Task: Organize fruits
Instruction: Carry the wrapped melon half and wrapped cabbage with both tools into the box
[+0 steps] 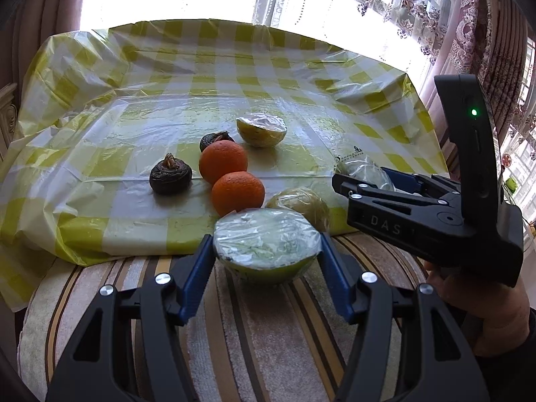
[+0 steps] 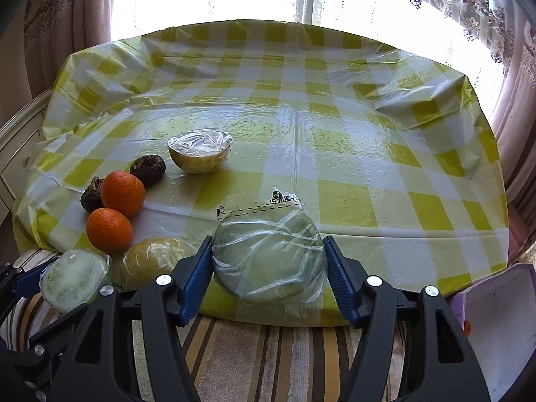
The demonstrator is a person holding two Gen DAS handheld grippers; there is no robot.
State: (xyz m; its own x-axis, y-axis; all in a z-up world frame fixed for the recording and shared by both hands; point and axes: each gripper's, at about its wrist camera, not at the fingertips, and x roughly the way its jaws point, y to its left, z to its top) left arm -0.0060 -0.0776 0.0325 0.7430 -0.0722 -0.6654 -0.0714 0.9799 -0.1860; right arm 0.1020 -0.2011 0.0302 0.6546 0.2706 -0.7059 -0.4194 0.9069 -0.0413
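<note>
Left hand-held gripper (image 1: 266, 258): clamped on a film-wrapped green fruit half (image 1: 266, 244) at the counter's near edge.
Right hand-held gripper (image 2: 268, 268): gripping a bagged green fruit (image 2: 269, 258), also near edge.
Oranges (image 1: 222, 160): mid-counter, left of centre on the checked cloth (image 1: 234, 77).
</note>
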